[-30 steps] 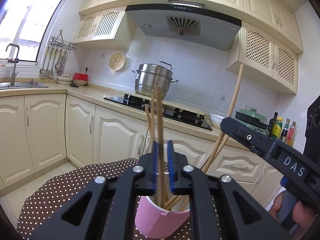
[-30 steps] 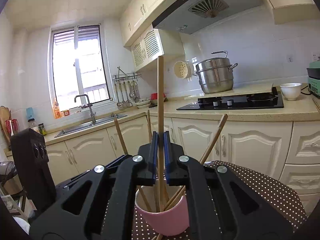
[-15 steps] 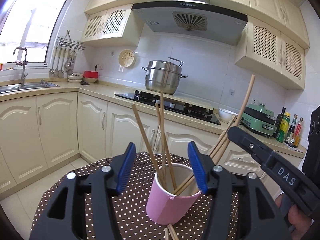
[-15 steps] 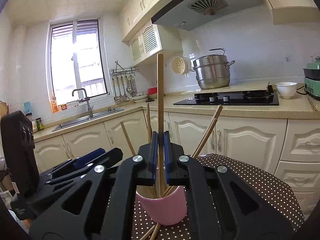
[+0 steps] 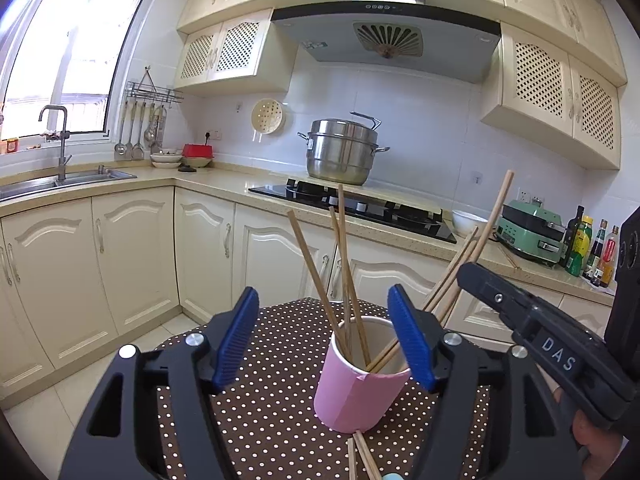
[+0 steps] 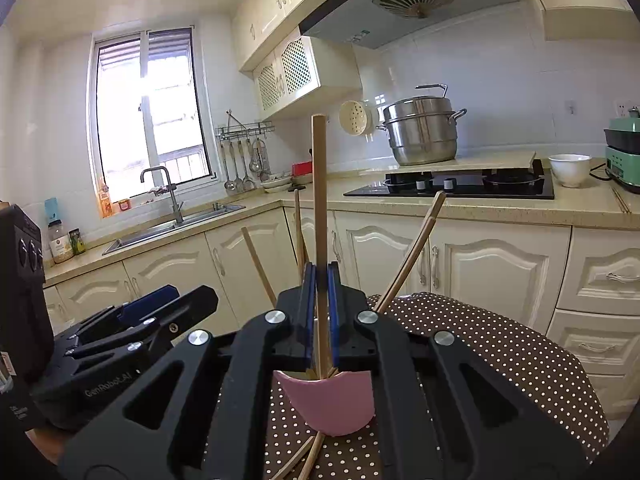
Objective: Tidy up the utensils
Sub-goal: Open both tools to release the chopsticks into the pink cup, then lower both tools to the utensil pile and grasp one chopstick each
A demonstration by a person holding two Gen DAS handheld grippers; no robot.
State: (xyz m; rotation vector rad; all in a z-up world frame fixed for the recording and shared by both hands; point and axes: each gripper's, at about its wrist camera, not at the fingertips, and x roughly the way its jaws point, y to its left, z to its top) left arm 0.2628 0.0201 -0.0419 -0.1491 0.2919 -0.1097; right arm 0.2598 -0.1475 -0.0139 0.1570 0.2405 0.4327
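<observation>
A pink cup (image 5: 354, 386) stands on the brown polka-dot tablecloth (image 5: 276, 408) and holds several wooden chopsticks (image 5: 344, 276). My left gripper (image 5: 324, 338) is open and empty, its blue pads apart on either side of the cup's near rim. My right gripper (image 6: 320, 312) is shut on one upright chopstick (image 6: 319, 200), its lower end in the pink cup (image 6: 334, 404). The right gripper also shows in the left wrist view (image 5: 532, 328), at the right of the cup. Loose chopsticks (image 5: 362, 456) lie on the cloth in front of the cup.
The table is small and round, with its edge close behind the cup. Behind it run cream cabinets, a hob with a steel pot (image 5: 342, 156), a sink (image 5: 60, 180) at the left, and a green appliance (image 5: 532, 234) and bottles at the right.
My left gripper has let go of its chopsticks in the cup, opened wide and drawn back. My right gripper stays shut on its chopstick over the cup.
</observation>
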